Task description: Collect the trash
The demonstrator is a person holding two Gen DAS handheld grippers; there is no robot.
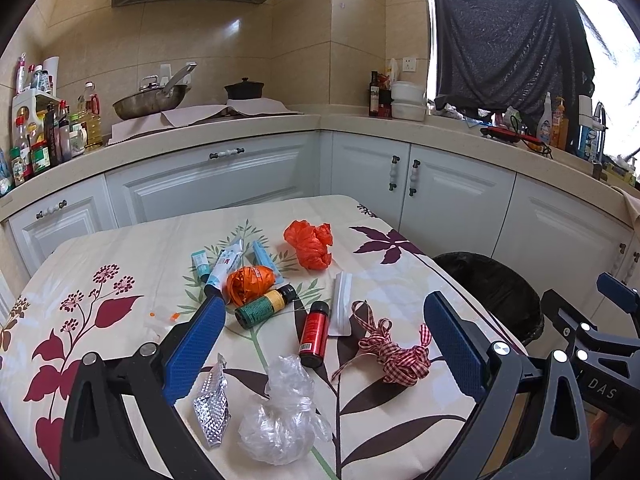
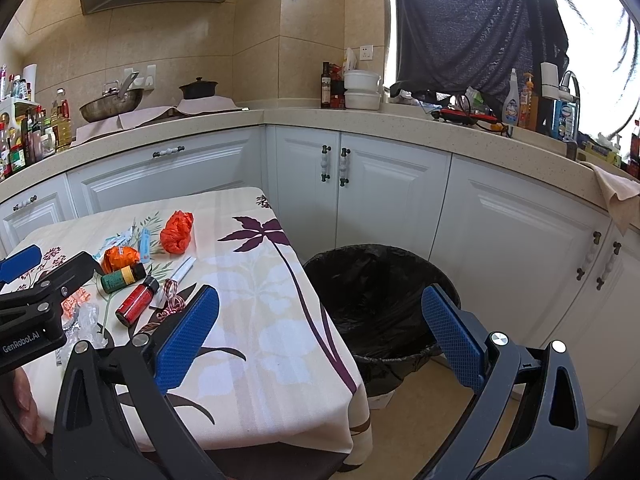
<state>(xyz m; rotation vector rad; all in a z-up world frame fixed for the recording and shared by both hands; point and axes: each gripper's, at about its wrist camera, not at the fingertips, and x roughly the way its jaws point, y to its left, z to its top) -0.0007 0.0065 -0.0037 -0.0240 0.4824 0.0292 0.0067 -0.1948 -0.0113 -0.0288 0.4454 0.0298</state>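
Trash lies scattered on the floral tablecloth (image 1: pixel 80 264): a red bottle (image 1: pixel 314 332), a green bottle (image 1: pixel 264 306), an orange wrapper ball (image 1: pixel 250 282), an orange plastic bag (image 1: pixel 310 244), a checked ribbon (image 1: pixel 394 354), a clear plastic bag (image 1: pixel 280 416), a foil packet (image 1: pixel 212 400), a white sachet (image 1: pixel 341 308) and tubes (image 1: pixel 224 266). My left gripper (image 1: pixel 324 344) hangs open above this pile, holding nothing. My right gripper (image 2: pixel 320 336) is open and empty over the table's right edge. A bin with a black liner (image 2: pixel 380 300) stands on the floor to the right.
White cabinets (image 2: pixel 384 188) and a beige counter (image 2: pixel 280 114) wrap around behind the table. A wok (image 1: pixel 150 102), a black pot (image 1: pixel 244 90), bottles (image 1: pixel 44 140) and white containers (image 1: pixel 408 100) sit on the counter. A dark cloth (image 1: pixel 504 40) covers the window.
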